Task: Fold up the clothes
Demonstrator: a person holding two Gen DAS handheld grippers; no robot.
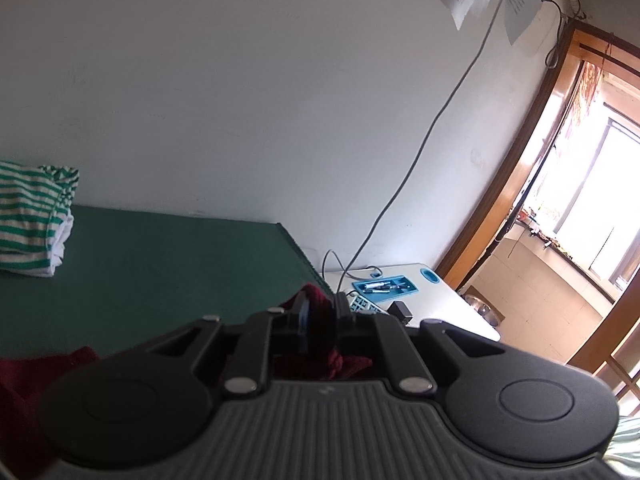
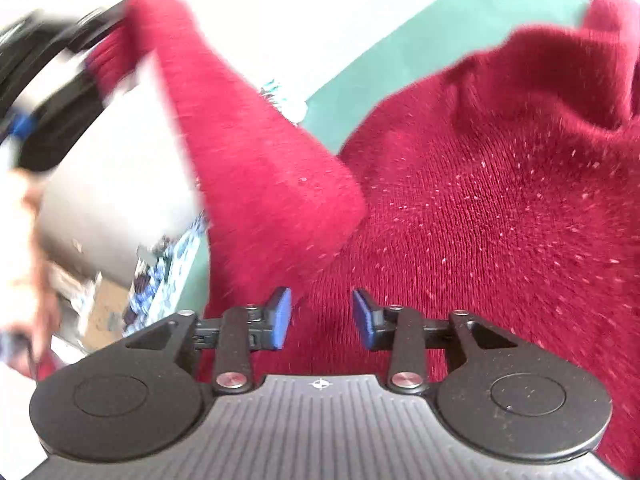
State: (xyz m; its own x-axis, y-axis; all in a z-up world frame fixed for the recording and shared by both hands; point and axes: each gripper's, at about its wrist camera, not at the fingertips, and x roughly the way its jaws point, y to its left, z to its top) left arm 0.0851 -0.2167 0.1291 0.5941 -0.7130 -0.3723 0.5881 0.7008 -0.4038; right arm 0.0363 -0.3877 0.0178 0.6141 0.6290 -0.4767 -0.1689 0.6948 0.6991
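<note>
A dark red knit sweater (image 2: 480, 200) lies spread over the green table (image 2: 440, 28). One sleeve (image 2: 248, 128) is lifted up and to the left, with my left gripper (image 2: 80, 64) shut on its cuff. In the left wrist view that gripper (image 1: 320, 312) pinches a fold of red sweater fabric (image 1: 316, 296) between its fingers above the green table (image 1: 160, 260). My right gripper (image 2: 322, 316) hovers open just over the sweater's body, its blue pads (image 2: 280, 316) apart with nothing between them.
Folded green-and-white striped clothes (image 1: 32, 220) are stacked at the table's far left by the white wall. A white side table (image 1: 440, 304) beyond the table edge carries a blue tray of pens (image 1: 386, 286) and a cable. A doorway stands at right. A person's hand (image 2: 24, 240) shows blurred at left.
</note>
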